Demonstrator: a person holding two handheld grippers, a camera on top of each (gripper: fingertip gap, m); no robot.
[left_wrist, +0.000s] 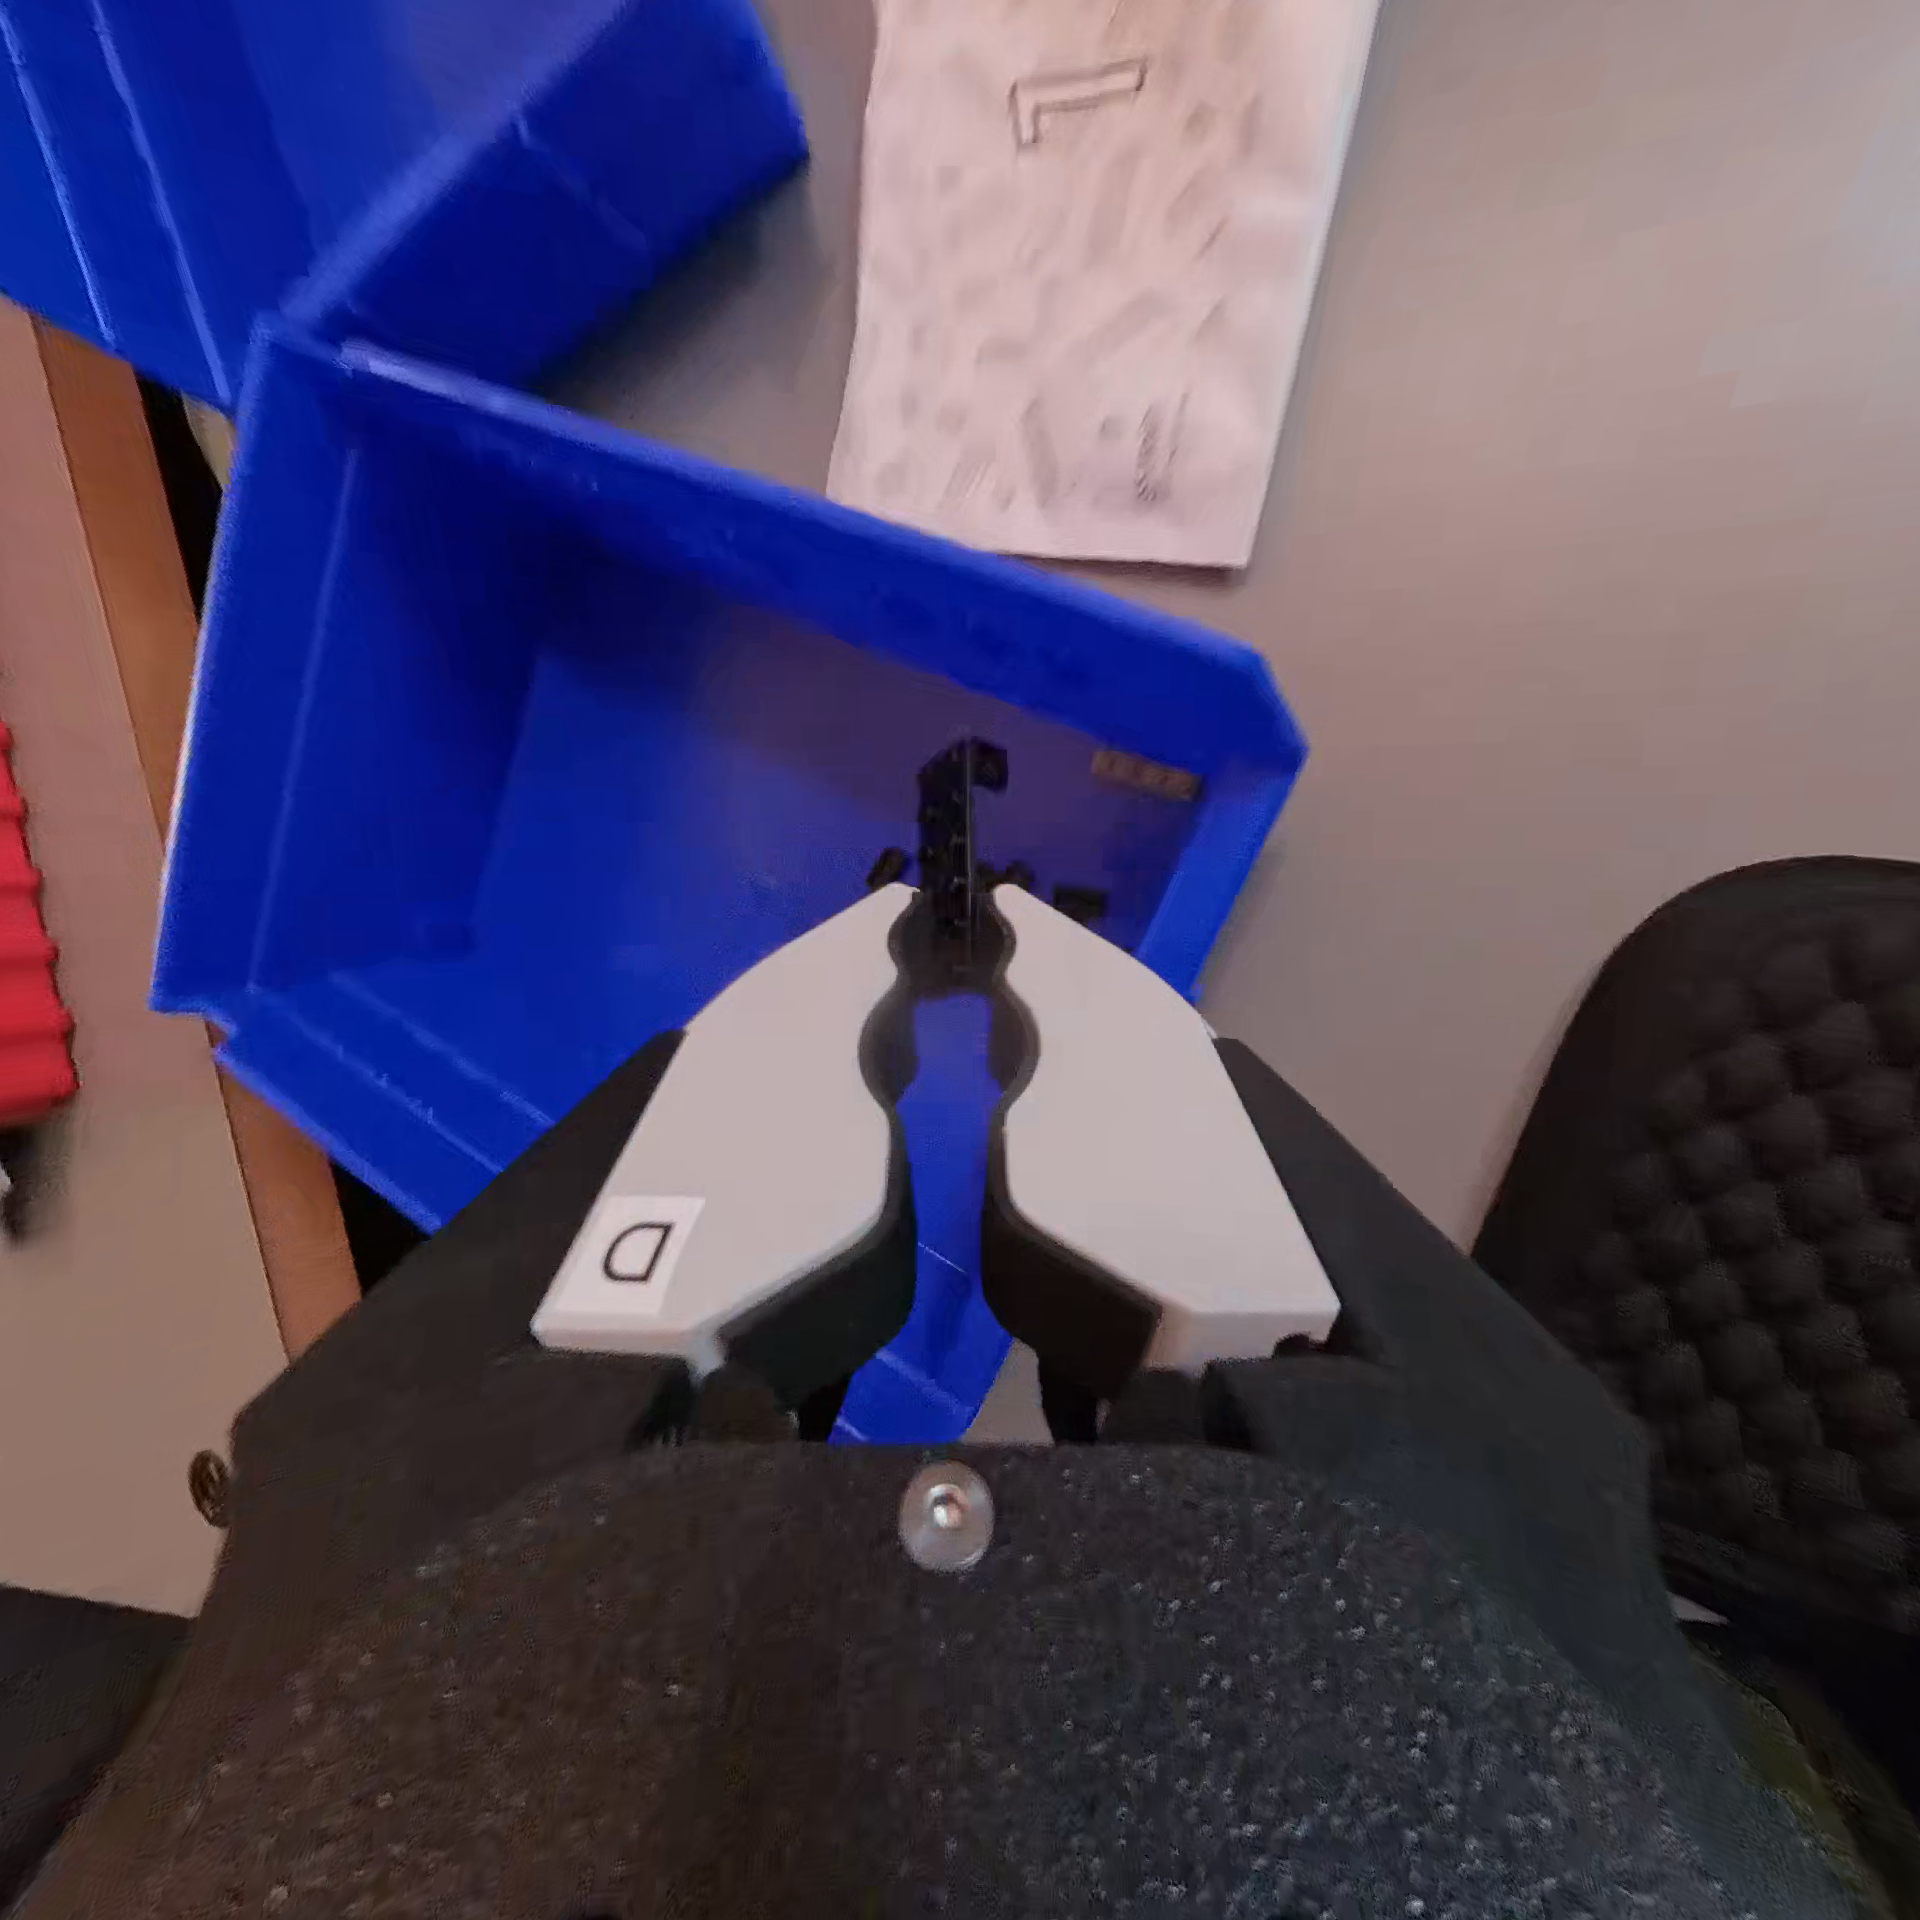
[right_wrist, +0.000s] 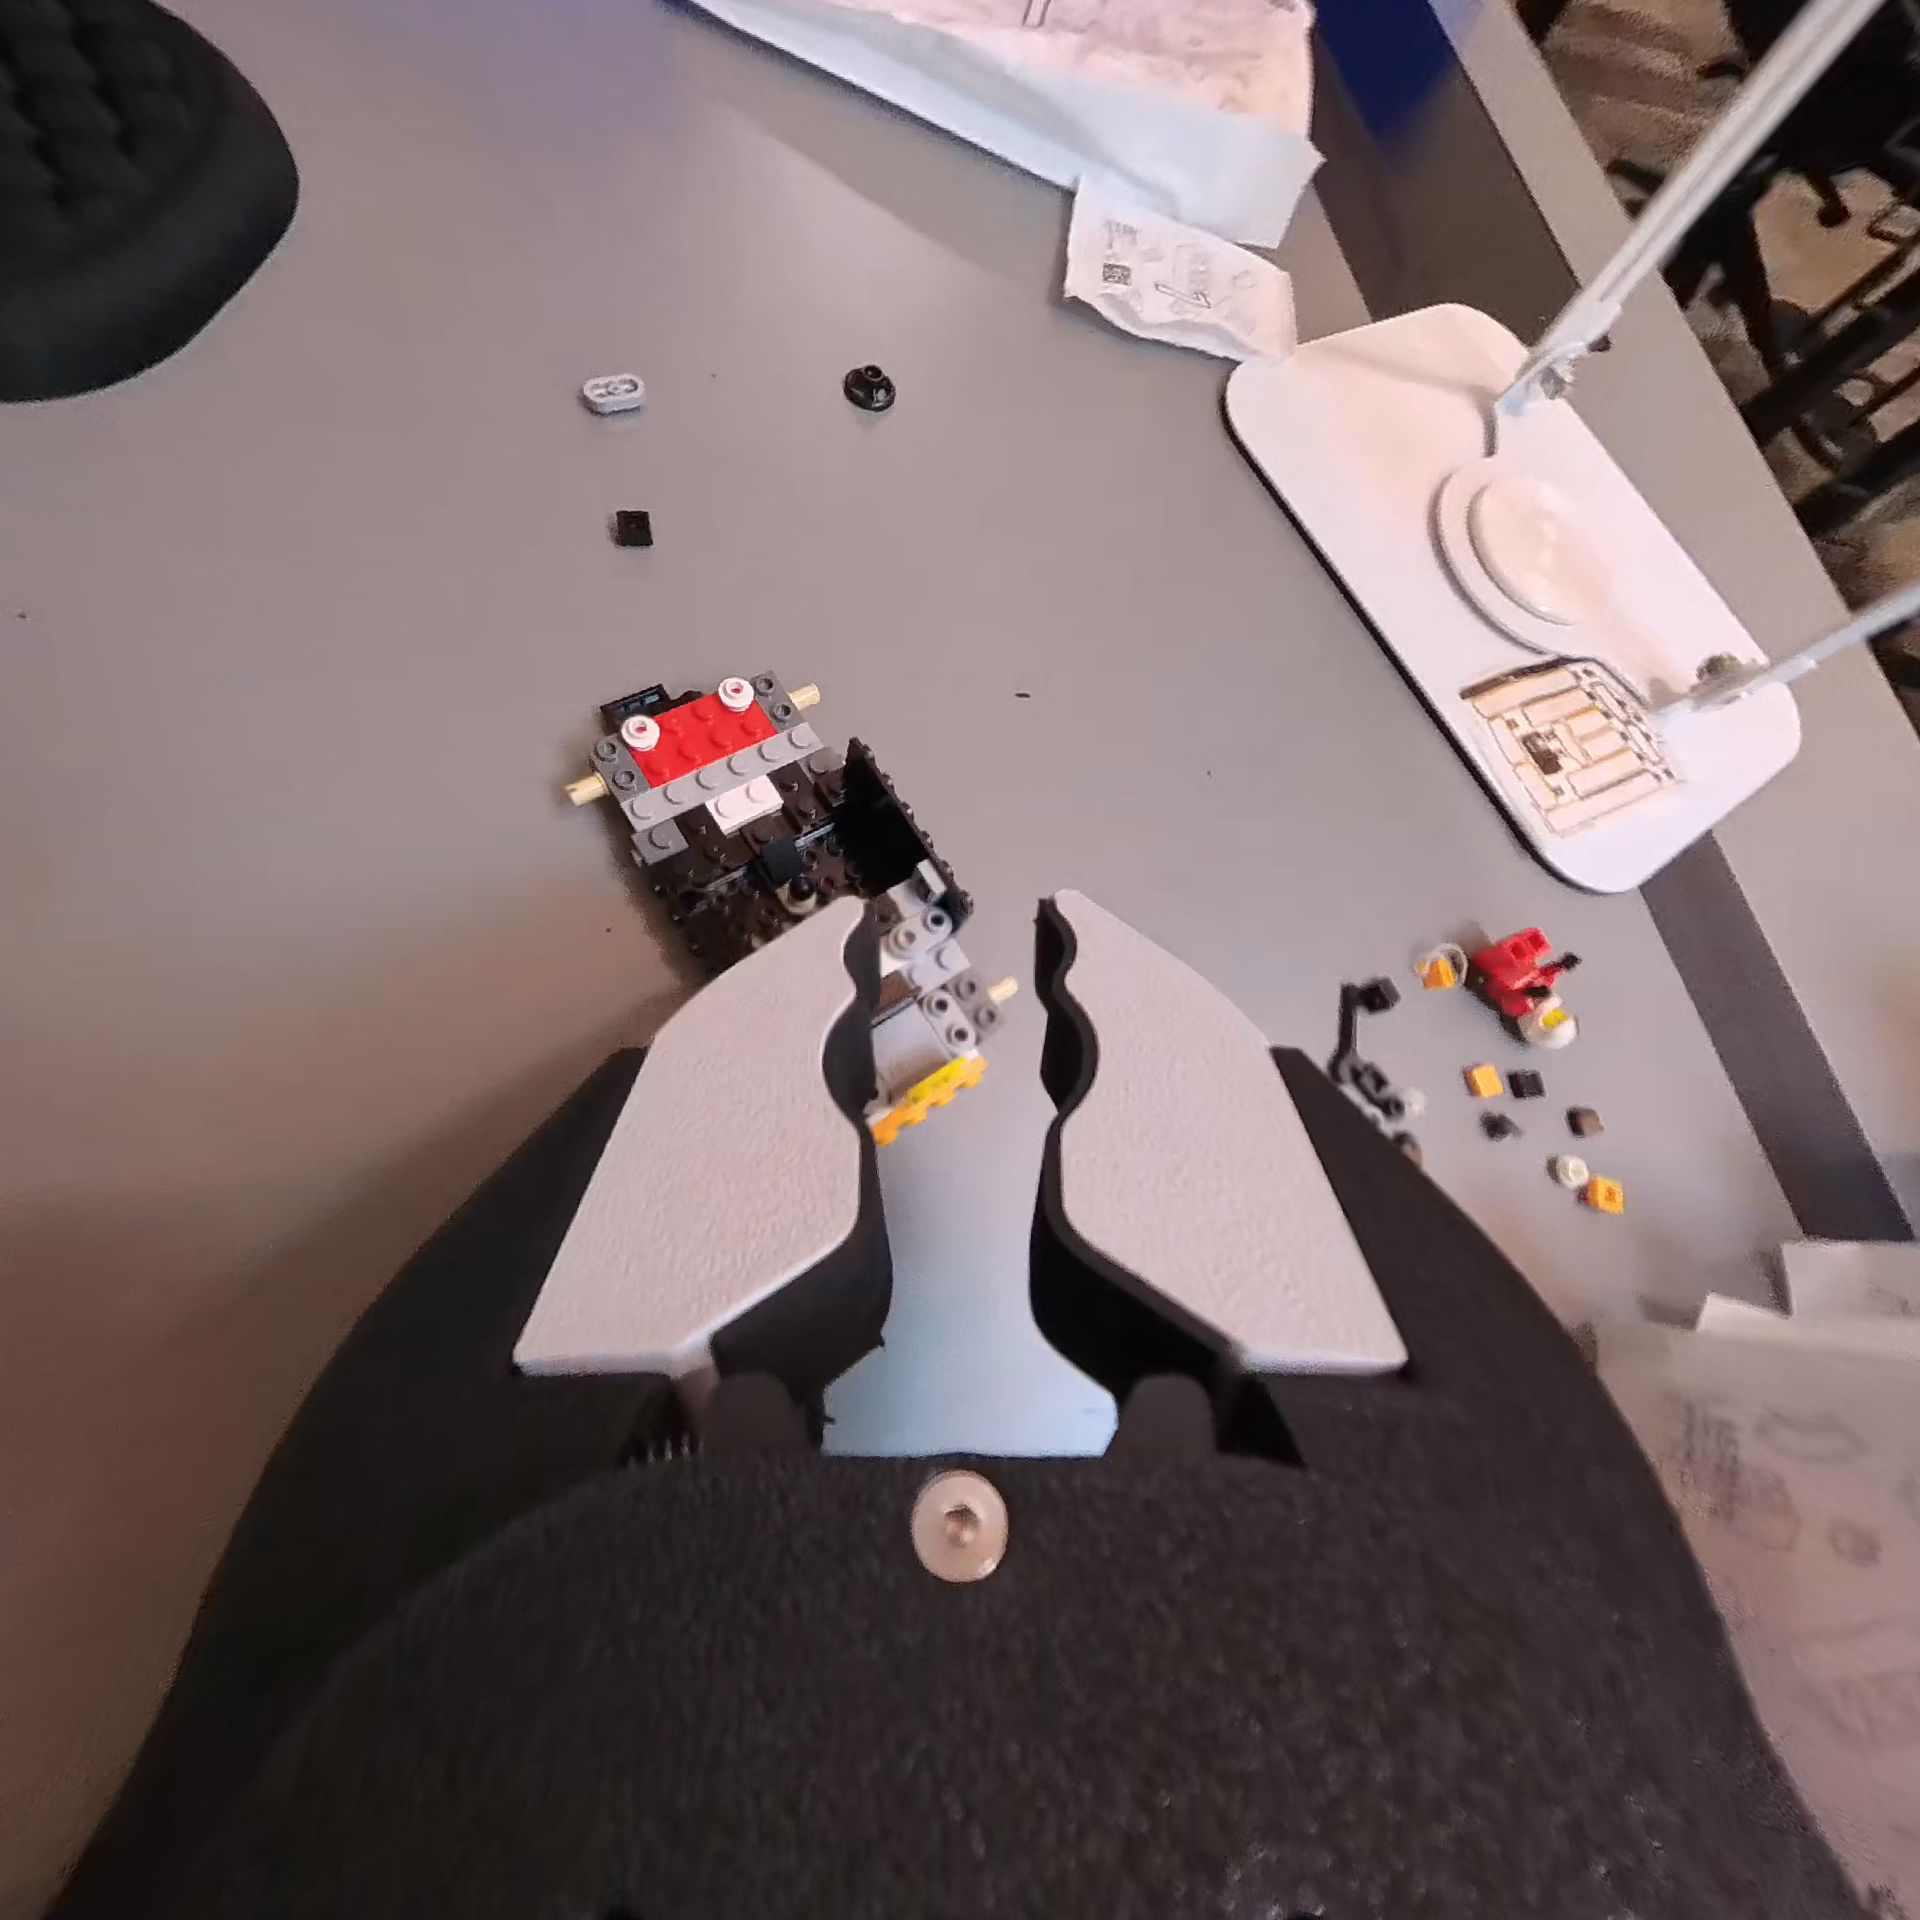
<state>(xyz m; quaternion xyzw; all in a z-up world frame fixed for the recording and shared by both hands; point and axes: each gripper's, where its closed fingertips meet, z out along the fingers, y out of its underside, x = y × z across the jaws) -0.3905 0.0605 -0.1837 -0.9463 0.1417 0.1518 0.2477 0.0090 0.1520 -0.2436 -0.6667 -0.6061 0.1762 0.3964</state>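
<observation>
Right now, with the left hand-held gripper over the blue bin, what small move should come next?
Probably lift it straight up: the left hand-held gripper is clamped on a black brick piece standing above the blue bin floor, where other small parts lie close by.

blue plastic bin (left_wrist: 1039, 623): on grey table (left_wrist: 1558, 416), left of printed paper sheet (left_wrist: 1091, 260) | small black brick pieces (left_wrist: 1075, 899): inside bin | brick-built vehicle model (right_wrist: 748, 810): left of white lamp base (right_wrist: 1455, 520)
</observation>
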